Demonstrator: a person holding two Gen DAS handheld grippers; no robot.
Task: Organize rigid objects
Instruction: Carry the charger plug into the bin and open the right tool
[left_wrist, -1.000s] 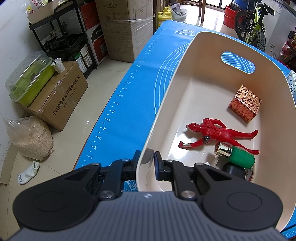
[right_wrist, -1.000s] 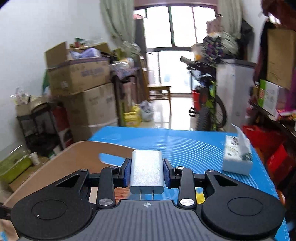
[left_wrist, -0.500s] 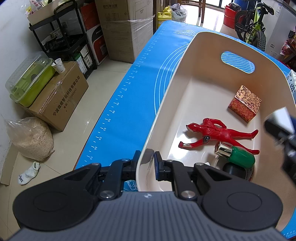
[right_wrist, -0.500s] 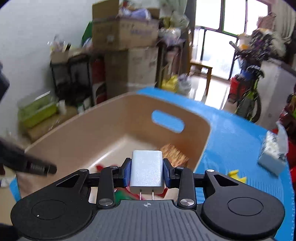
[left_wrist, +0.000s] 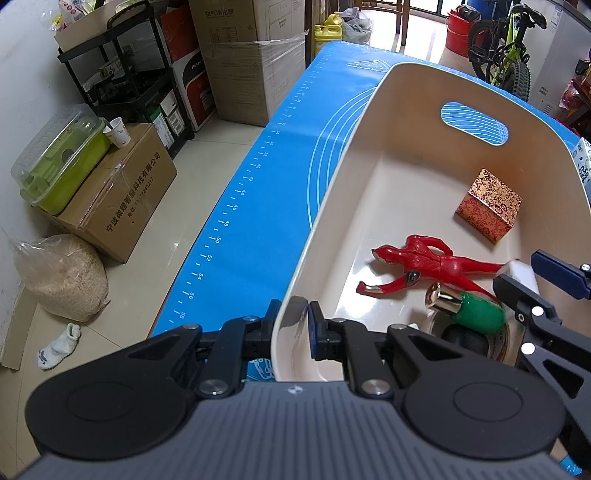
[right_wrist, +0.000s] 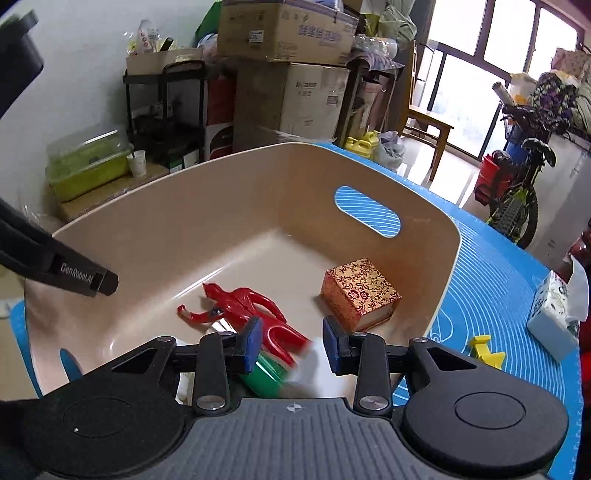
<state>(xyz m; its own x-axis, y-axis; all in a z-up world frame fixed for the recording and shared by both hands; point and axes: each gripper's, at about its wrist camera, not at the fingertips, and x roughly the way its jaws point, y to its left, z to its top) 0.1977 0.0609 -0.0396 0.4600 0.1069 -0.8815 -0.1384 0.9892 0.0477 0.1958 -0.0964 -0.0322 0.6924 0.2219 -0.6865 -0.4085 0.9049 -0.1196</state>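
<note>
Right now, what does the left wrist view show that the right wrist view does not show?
Only the left wrist view: the left gripper clamped on the bin rim, a white sock on the floor.
Only the right wrist view: a yellow piece and a tissue pack on the blue mat.
Both: the red figure, patterned box, green bottle, and the white charger leaving the opening right gripper.

Beige bin, blue line-patterned mat; red figure, red-and-gold floral box, green gold-capped bottle, yellow piece.
</note>
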